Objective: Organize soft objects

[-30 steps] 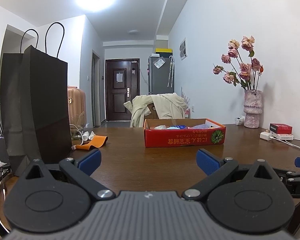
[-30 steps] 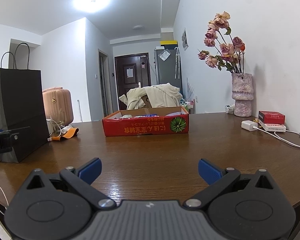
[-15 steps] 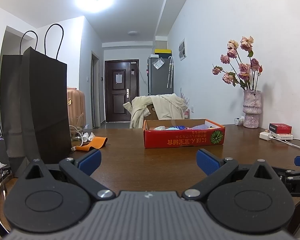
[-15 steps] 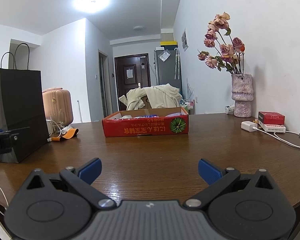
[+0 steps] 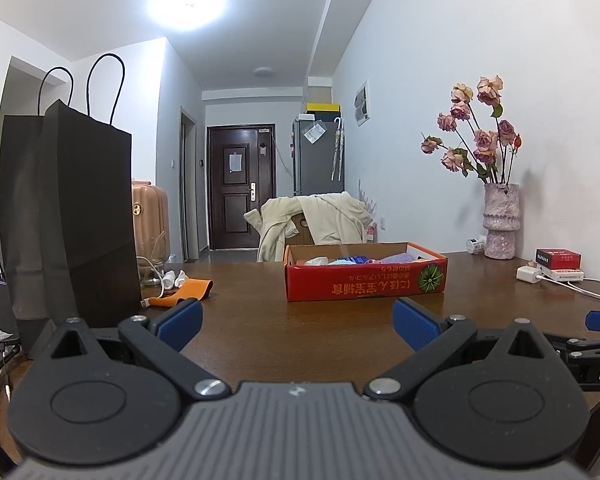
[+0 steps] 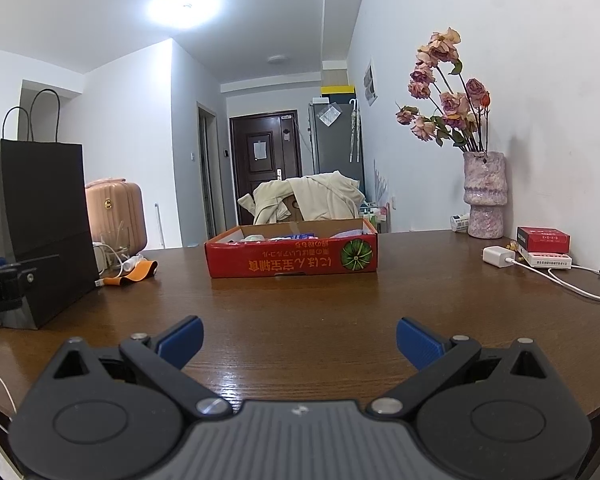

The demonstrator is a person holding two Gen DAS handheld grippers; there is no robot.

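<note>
A dark brown wooden table (image 6: 300, 320) is filling the lower part of both wrist views, standing against a white wall in a room that is running back to one dark brown door (image 6: 266, 160) and one grey refrigerator (image 6: 336, 140). One pale cream garment (image 6: 308, 200) is draping over a chair behind the table.

One shallow red cardboard box (image 6: 292, 258) printed with a green fruit is sitting near the table's middle, holding several small soft items in white, blue and pale pink; their count cannot be told. One tall black paper bag (image 5: 66, 216) is standing at the left edge, one orange cloth strip (image 5: 188, 290) is lying beside it, and one mottled pink vase (image 6: 484, 194) of dried roses is standing at the right.

The left gripper (image 5: 296, 318) and the right gripper (image 6: 298, 340) are both hovering over bare wood, well short of the box, blue-padded jaws spread wide and grasping nothing.
</note>
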